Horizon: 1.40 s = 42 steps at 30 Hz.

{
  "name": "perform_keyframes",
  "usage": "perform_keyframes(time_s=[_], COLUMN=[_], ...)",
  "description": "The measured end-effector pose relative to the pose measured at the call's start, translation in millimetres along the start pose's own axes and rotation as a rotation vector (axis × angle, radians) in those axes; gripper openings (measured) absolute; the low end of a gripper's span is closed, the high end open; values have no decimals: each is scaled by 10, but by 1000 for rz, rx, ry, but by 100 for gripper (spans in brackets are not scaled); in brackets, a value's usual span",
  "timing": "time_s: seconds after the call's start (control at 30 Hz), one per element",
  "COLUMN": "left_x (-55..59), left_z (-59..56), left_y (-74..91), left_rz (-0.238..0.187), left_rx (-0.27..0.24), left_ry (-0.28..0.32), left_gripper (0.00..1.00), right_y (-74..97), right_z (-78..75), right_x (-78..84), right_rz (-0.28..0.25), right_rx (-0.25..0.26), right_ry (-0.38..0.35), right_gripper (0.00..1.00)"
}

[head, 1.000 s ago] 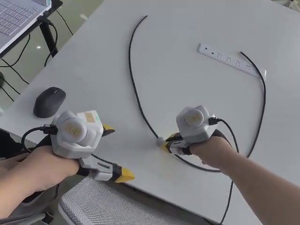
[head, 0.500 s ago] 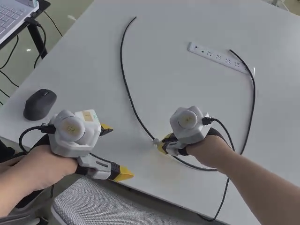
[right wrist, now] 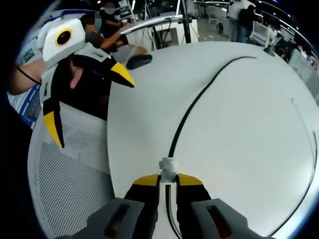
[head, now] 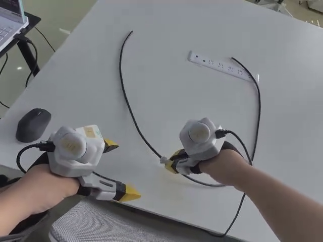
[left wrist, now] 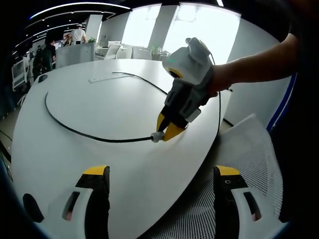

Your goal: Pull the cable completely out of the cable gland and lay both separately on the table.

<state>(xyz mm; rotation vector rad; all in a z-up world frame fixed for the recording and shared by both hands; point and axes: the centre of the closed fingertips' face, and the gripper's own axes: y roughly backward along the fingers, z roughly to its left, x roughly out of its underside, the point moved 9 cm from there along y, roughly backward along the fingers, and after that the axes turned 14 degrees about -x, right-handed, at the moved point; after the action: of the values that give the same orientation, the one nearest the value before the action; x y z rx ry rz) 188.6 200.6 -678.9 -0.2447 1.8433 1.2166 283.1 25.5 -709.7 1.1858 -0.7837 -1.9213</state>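
White round-edged table (head: 166, 91), grey mesh chair (head: 96, 227), pale floor (head: 10, 85), bright windows (left wrist: 194, 30)

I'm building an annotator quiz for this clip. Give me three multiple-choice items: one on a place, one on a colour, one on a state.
1. Where on the table does the computer mouse lie? A) at its far edge B) in its middle C) near its left edge
2. What colour is the cable gland? A) black B) white C) yellow
3. How is the left gripper? A) open, holding nothing B) shut on the cable C) shut on the mouse
Answers: 1 C, it lies far left in the head view; 2 B, white against the black cable; 3 A, its jaws stand wide apart.
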Motion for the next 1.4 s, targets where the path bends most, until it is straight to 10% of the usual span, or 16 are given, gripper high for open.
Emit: perform_keyframes(time_s=[1.0,1.4], left_x=[-531,-570], left_z=[-189,-295], left_y=[-58,-83], left_rz=[-60,-72], left_rx=[95,134], left_ry=[-112,-152], left_gripper=[86,82], right_y=[518,618], right_z=[516,747], right_x=[21,6], right_rz=[-72,-78], right_rx=[-28,-45], right_ry=[-12,-5], right_gripper=[6,6])
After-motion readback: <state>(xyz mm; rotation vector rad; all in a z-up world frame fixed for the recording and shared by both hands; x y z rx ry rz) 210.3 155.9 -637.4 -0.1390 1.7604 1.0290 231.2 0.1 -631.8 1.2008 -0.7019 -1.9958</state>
